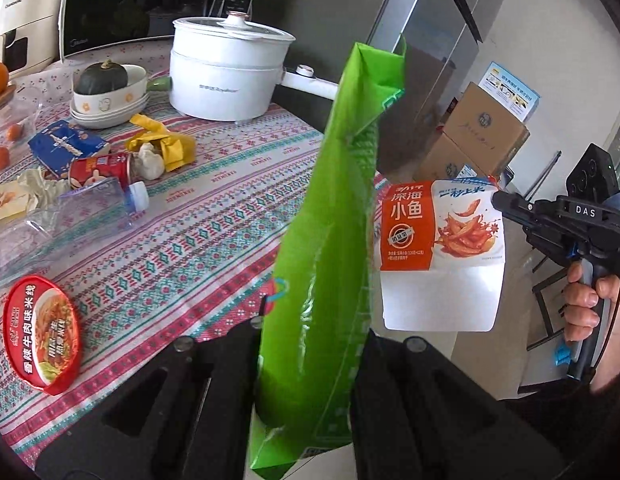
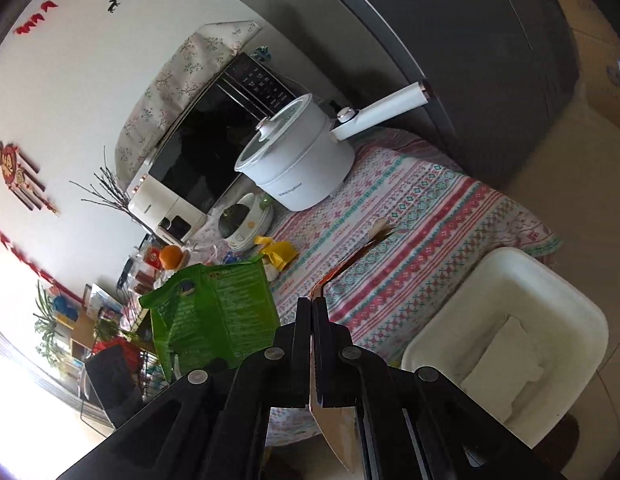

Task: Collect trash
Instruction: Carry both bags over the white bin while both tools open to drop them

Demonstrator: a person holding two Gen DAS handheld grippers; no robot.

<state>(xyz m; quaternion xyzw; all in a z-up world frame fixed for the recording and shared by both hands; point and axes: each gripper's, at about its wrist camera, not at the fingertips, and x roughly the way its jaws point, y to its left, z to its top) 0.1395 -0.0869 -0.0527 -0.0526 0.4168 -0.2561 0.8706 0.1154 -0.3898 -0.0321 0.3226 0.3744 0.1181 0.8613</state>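
Observation:
My left gripper (image 1: 310, 344) is shut on a tall green snack bag (image 1: 334, 216) and holds it upright beyond the table's right edge. My right gripper (image 1: 494, 199) is shut on the top corner of a white and orange fish snack pouch (image 1: 442, 252), which hangs beside the green bag. In the right wrist view the right gripper (image 2: 313, 308) pinches the pouch (image 2: 342, 272) edge-on, with the green bag (image 2: 217, 312) to its left. A white bin (image 2: 510, 344) with a crumpled tissue inside stands on the floor beside the table.
On the patterned tablecloth (image 1: 213, 216) lie a red noodle lid (image 1: 43, 332), a clear plastic bottle (image 1: 69, 216), a red can (image 1: 101, 168), a blue packet (image 1: 65, 144) and a yellow wrapper (image 1: 165, 144). A white electric pot (image 1: 225, 76), stacked bowls (image 1: 109, 100) and cardboard boxes (image 1: 482, 132) stand around.

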